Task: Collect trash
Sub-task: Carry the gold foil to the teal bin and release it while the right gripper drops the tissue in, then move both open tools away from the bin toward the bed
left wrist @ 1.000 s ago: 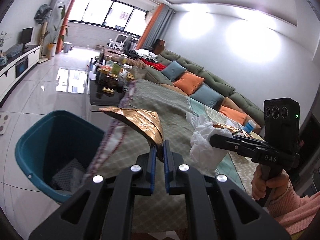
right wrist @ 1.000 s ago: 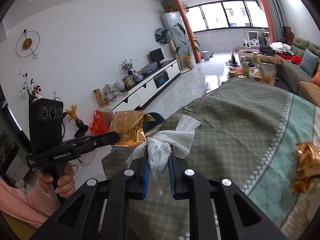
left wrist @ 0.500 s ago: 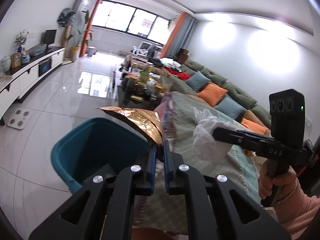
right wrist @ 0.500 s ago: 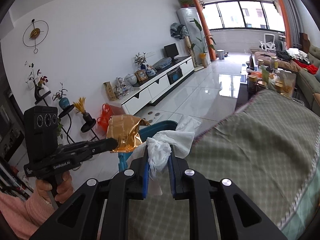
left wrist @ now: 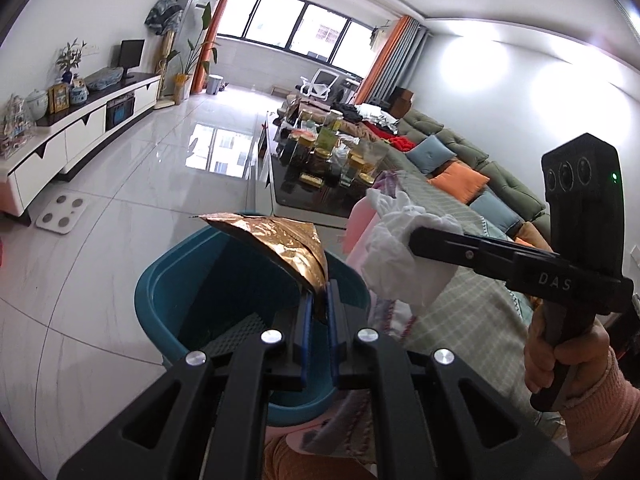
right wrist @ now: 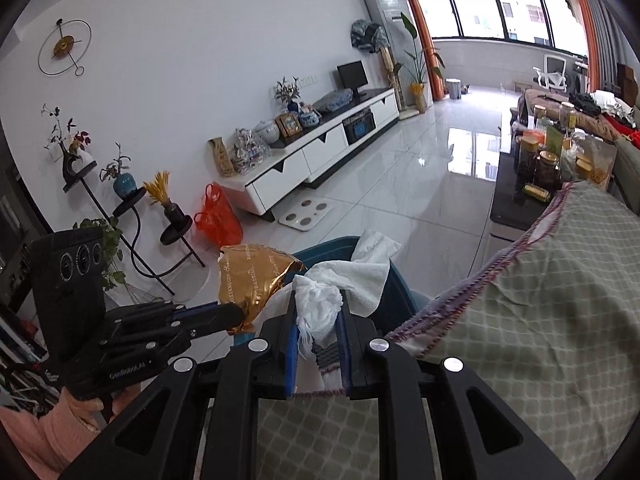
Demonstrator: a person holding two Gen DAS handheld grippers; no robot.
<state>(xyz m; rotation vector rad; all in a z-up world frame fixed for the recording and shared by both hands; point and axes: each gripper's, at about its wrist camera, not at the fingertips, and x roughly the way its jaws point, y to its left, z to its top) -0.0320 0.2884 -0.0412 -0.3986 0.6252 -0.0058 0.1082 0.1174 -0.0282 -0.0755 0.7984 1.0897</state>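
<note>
My left gripper (left wrist: 318, 300) is shut on a gold foil wrapper (left wrist: 280, 244) and holds it over the teal bin (left wrist: 168, 280), which stands on the floor beside the table. My right gripper (right wrist: 318, 320) is shut on a crumpled white tissue (right wrist: 340, 276) at the table's edge, just short of the bin (right wrist: 328, 246). The right gripper with the tissue (left wrist: 404, 256) shows to the right in the left wrist view. The left gripper and wrapper (right wrist: 252, 276) show to the left in the right wrist view. Some trash lies in the bin's bottom.
A table with a green checked cloth (right wrist: 540, 300) lies to the right. A black coffee table (left wrist: 320, 184) with jars stands beyond the bin. A white TV cabinet (right wrist: 320, 152), a scale (right wrist: 306, 216) and an orange bag (right wrist: 218, 220) line the far side of the tiled floor.
Both grippers have swung left, off the table toward the bin. The wrapper now hangs over the bin and the tissue has reached the table's edge. Both grips are unchanged.
</note>
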